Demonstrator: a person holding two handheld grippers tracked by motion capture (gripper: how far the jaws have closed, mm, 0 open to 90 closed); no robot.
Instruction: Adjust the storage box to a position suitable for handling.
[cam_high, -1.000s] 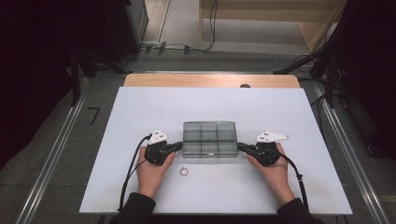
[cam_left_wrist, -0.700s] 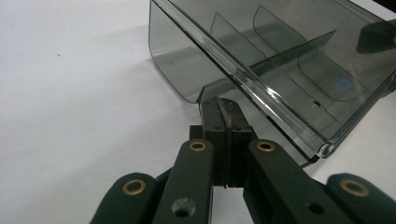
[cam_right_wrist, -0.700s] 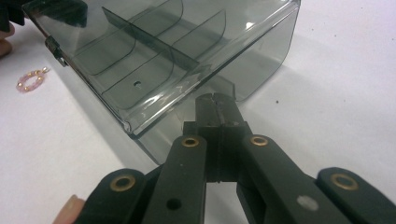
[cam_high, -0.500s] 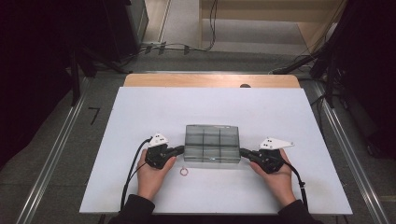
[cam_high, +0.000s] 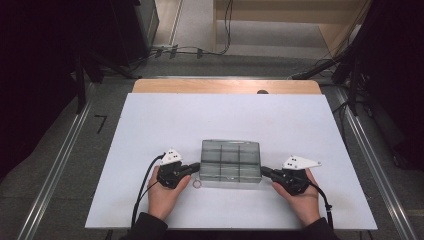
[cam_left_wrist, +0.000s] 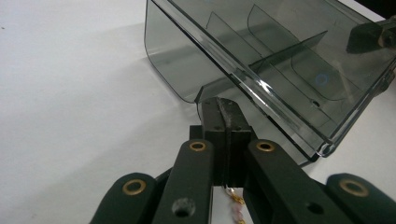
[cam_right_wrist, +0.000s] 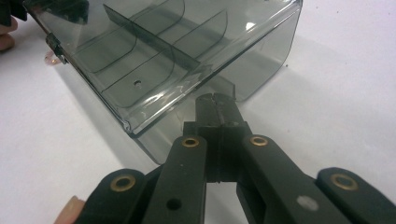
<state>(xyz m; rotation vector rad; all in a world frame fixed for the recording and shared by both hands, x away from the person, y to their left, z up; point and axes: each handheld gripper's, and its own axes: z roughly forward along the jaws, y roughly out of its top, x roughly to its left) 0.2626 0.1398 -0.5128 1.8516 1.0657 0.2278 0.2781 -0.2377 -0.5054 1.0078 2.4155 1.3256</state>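
Observation:
A smoky clear plastic box (cam_high: 231, 162) with several open compartments lies on the white table (cam_high: 225, 115), near its front edge. My left gripper (cam_high: 196, 166) is shut on a small tab at the box's left end. In the left gripper view its jaws (cam_left_wrist: 226, 105) meet just under the rim of the box (cam_left_wrist: 261, 60). At the right end, my right gripper (cam_high: 263, 171) is shut the same way. The right gripper view shows its jaws (cam_right_wrist: 214, 100) pressed together on the end tab of the box (cam_right_wrist: 154, 51). Every compartment looks empty.
A small pink beaded ring or bracelet (cam_high: 197, 185) lies on the table just in front of the box's left corner, under my left gripper. Cables trail from both grippers toward the person. A wooden strip (cam_high: 225, 86) edges the table's far side.
The box, held at both ends, has come toward the person's side of the table, and both grippers moved with it.

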